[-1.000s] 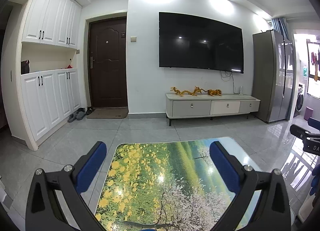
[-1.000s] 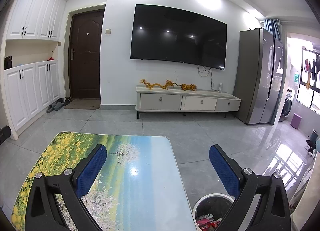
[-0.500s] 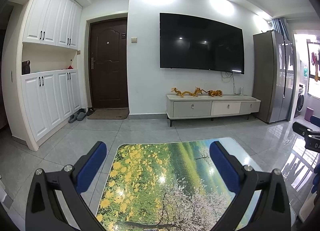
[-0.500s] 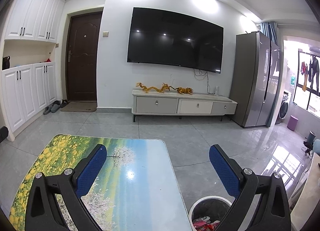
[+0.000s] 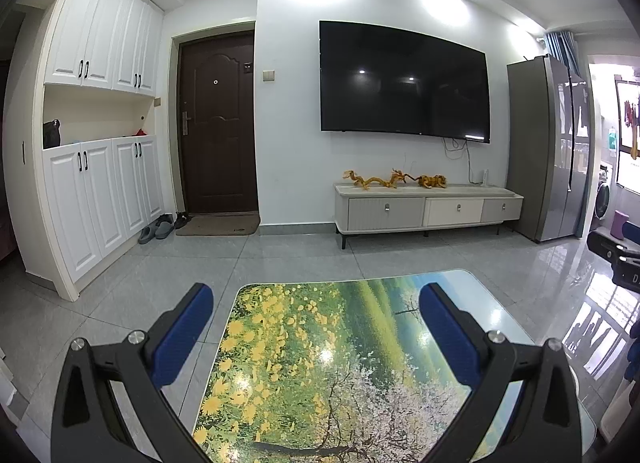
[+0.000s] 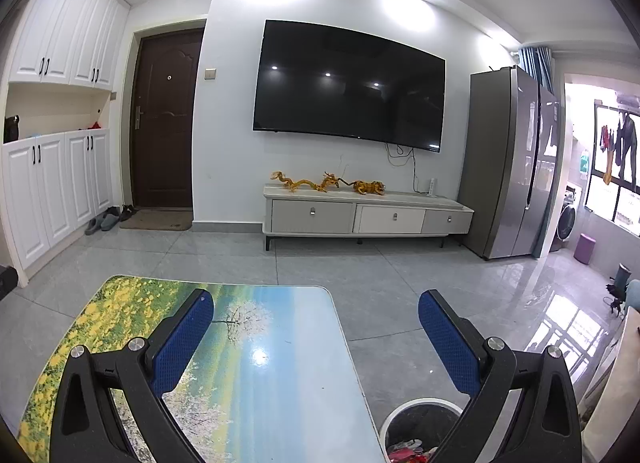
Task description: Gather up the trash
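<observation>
My left gripper (image 5: 316, 303) is open and empty above a low table (image 5: 320, 363) printed with yellow flowers and a blossoming tree. My right gripper (image 6: 316, 311) is open and empty above the table's blue right end (image 6: 272, 383). A white trash bin (image 6: 404, 423) with a dark liner stands on the floor beside the table's right edge; red and white wrappers (image 6: 404, 451) lie in it. The right gripper's tip shows at the right edge of the left wrist view (image 5: 612, 251). No loose trash shows on the tabletop.
A TV cabinet (image 5: 428, 209) with gold dragon figures stands under a wall TV (image 5: 404, 83). A grey fridge (image 6: 508, 167) is at the right. White cupboards (image 5: 96, 183), a dark door (image 5: 218, 123) and slippers (image 5: 156, 229) are at the left. Glossy tiled floor surrounds the table.
Both grippers have stayed open. The right wrist view has shifted a little right and tilted slightly up; the left view has hardly changed.
</observation>
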